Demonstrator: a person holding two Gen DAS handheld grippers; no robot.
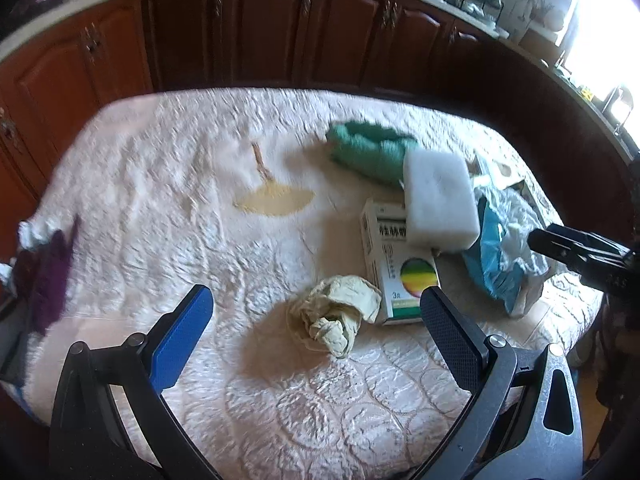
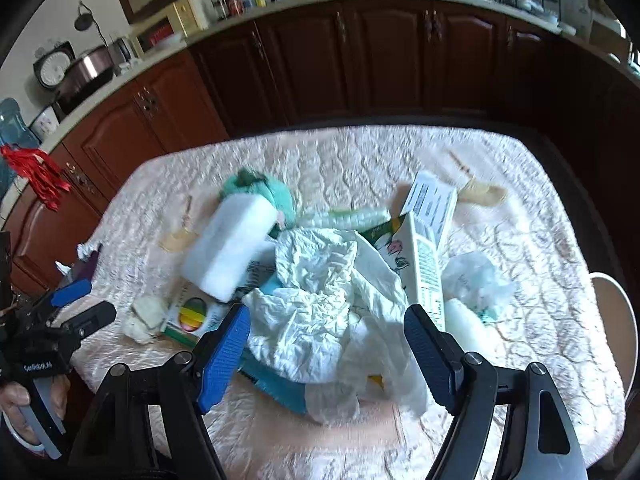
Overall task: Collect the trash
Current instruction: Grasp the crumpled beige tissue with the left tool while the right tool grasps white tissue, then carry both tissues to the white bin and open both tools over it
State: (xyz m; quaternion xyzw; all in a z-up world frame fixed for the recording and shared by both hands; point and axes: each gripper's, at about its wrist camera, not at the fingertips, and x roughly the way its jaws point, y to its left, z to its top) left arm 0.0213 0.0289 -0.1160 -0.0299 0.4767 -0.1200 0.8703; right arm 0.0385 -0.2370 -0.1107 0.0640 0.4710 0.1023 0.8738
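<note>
A crumpled yellowish paper wad (image 1: 336, 320) lies on the white embossed tablecloth (image 1: 160, 168), between the fingers of my open left gripper (image 1: 316, 300). Just right of the wad is a medicine box (image 1: 396, 276) with a white foam block (image 1: 438, 200) leaning on it. In the right wrist view, a crumpled white plastic bag (image 2: 320, 292) over something teal lies between the blue pads of my right gripper (image 2: 328, 316). The pads stand apart at the bag's sides, and I see no squeeze on it. A tall printed carton (image 2: 428, 248) stands behind the bag.
A green cloth (image 1: 368, 152) lies behind the foam block. Clear plastic wrap (image 2: 476, 276) is right of the carton, and a purple item (image 1: 48, 276) sits at the table's left edge. Brown cabinets (image 2: 384, 52) stand beyond the table. A white chair (image 2: 616, 308) is at the right.
</note>
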